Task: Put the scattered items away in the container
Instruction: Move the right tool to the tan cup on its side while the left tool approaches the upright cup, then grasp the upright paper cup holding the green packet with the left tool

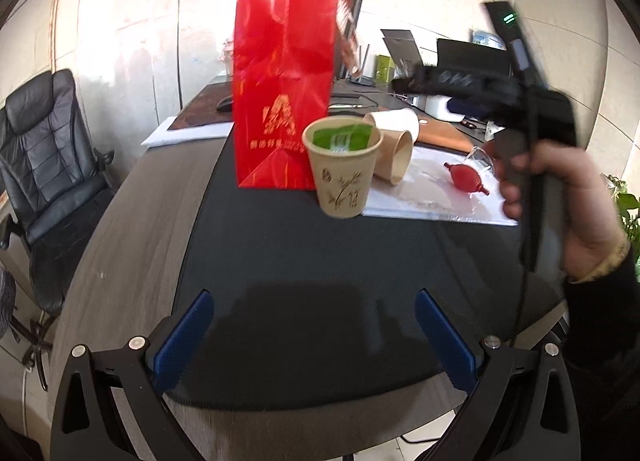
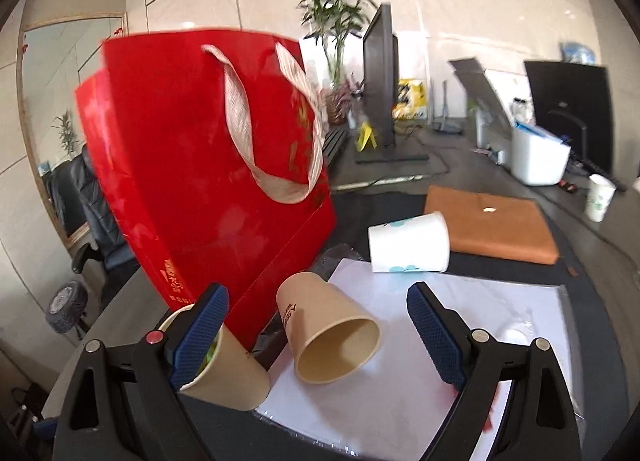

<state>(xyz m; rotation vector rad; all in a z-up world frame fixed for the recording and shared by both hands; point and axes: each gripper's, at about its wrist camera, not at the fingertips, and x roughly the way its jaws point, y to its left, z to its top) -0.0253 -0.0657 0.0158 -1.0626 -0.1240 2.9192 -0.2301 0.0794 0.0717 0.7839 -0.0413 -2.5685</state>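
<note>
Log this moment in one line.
left gripper: open, empty | right gripper: open, empty | brown cup tipped on paper | red bag upright

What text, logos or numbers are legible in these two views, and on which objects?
Nothing reads cleanly.
Red gift bag: gold emblem with a row of gold characters beneath, blurred; small gold print near its base in the right wrist view, too small.
Upright paper cup: bamboo drawing with tiny marks, unreadable.
Tipped kraft cup: dark print on its side, too blurred.
White cup: blue dots only, no text.
</note>
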